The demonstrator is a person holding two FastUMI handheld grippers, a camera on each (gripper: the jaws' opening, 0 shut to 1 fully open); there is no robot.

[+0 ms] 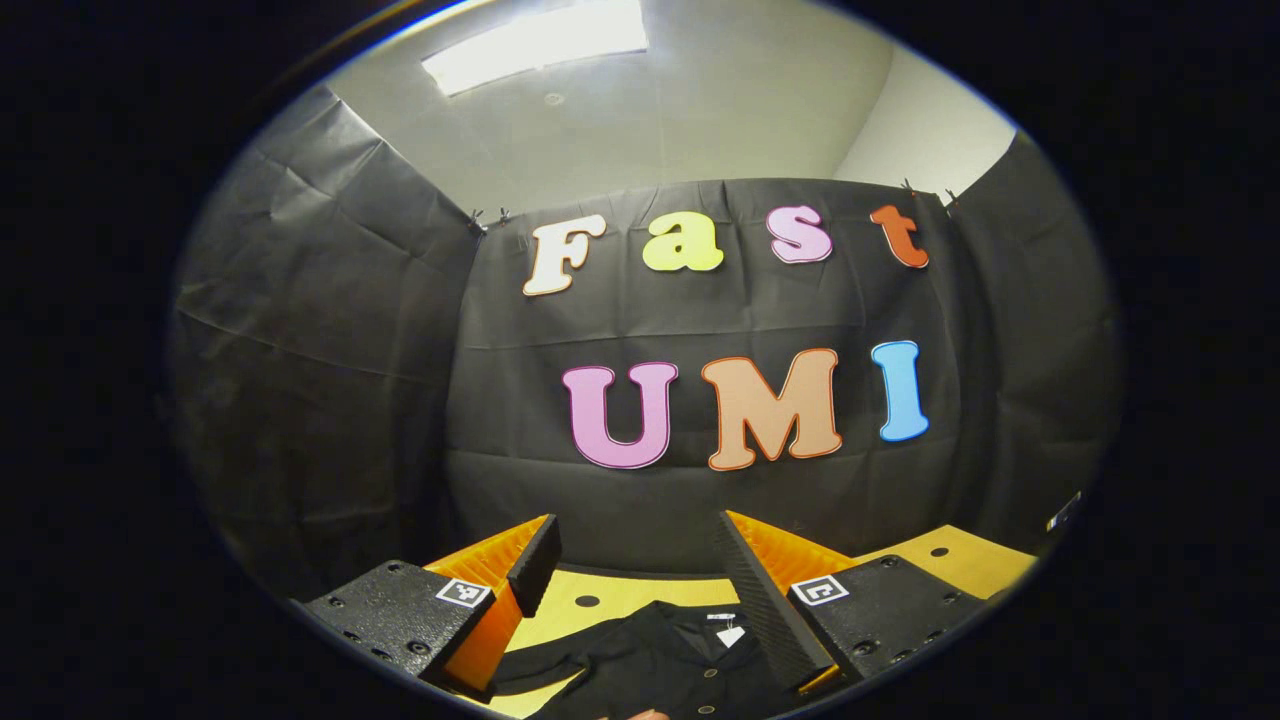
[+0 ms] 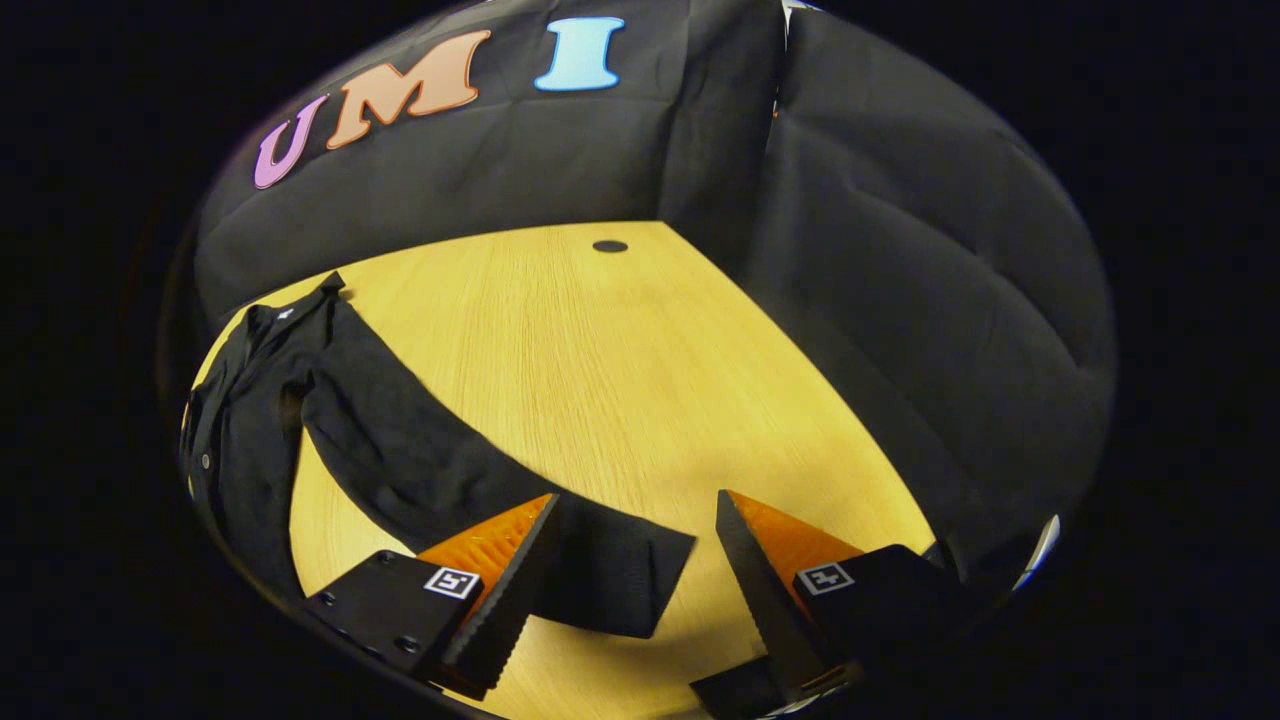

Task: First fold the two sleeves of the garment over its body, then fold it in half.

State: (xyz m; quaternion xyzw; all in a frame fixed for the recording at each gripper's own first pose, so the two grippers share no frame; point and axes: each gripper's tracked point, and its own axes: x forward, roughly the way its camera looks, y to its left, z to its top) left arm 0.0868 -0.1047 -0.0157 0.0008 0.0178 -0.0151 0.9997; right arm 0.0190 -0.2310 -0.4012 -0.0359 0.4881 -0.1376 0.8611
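A black buttoned garment [image 2: 250,430] lies on the yellow wooden table [image 2: 620,400] at the left of the right gripper view. One long sleeve [image 2: 430,470] stretches out across the table, and its cuff [image 2: 625,585] ends between the fingers of my right gripper [image 2: 630,560], which stands open just above it. In the left gripper view the garment's collar with a white tag [image 1: 690,640] lies low between the fingers of my left gripper [image 1: 640,560], which is open and raised above the table, facing the wall.
The black cloth wall [image 2: 900,300] closes the table's far and right sides. A small dark hole [image 2: 609,246] sits near the table's far corner. Bare tabletop spreads beyond the sleeve in the right gripper view.
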